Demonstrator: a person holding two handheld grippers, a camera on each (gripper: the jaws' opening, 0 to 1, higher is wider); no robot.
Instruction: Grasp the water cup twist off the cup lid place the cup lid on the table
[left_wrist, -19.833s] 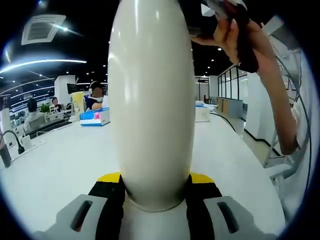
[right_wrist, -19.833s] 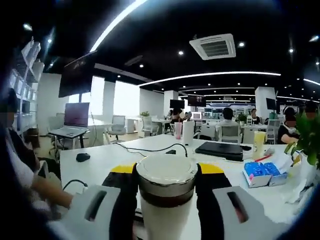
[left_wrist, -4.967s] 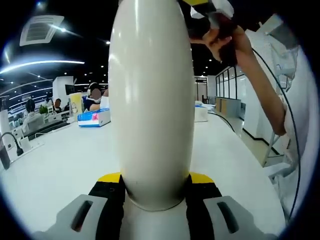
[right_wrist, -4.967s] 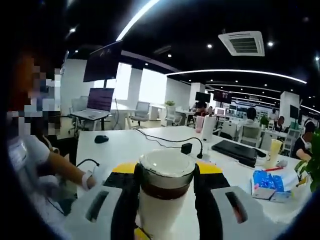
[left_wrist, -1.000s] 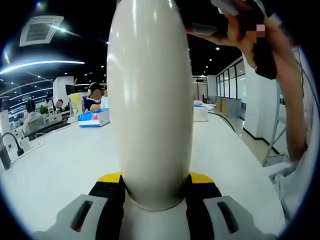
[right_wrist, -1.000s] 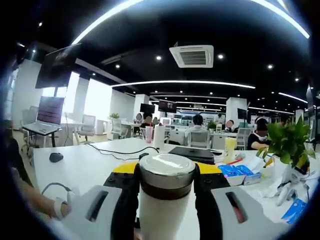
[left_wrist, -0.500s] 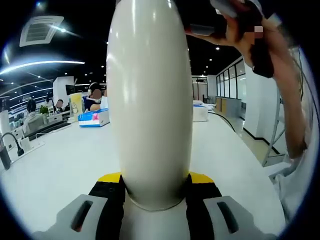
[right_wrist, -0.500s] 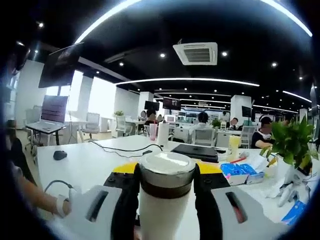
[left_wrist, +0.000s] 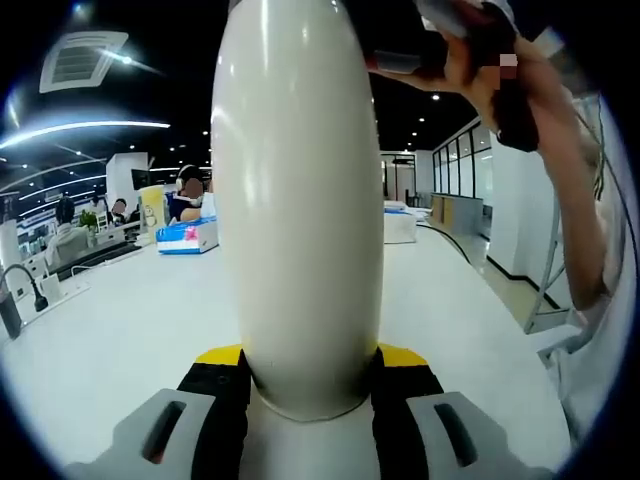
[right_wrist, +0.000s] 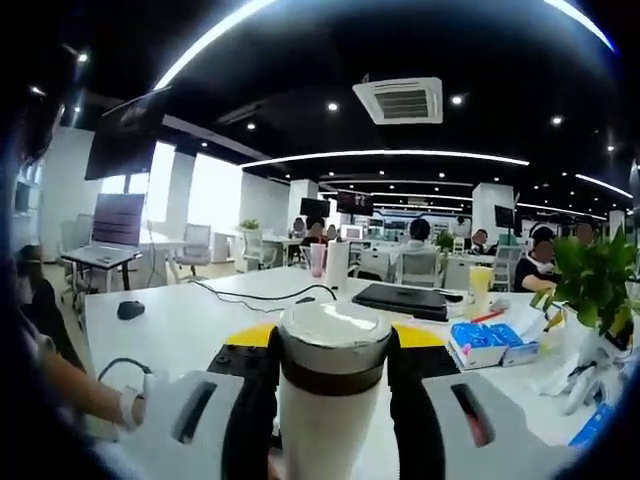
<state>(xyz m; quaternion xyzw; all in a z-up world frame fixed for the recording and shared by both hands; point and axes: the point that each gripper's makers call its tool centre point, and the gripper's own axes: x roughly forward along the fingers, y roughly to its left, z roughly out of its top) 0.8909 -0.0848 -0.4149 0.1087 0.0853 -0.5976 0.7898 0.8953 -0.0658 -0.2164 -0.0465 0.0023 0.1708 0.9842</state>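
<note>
I am clamping my left claw (left_wrist: 305, 385) on the water cup (left_wrist: 298, 200) to steady it while my right claw (right_wrist: 330, 365), at twelve o'clock, is gripping the cup lid (right_wrist: 332, 345) for twisting.

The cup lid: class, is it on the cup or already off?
On. The cup lid sits atop the white cup, clamped by the right gripper.

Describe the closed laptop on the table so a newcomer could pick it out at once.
In the right gripper view, look along the long white table past the water cup held between the jaws. The laptop lies flat just right of the black cable, before the blue boxes; it is the only dark, flat slab there.
</note>
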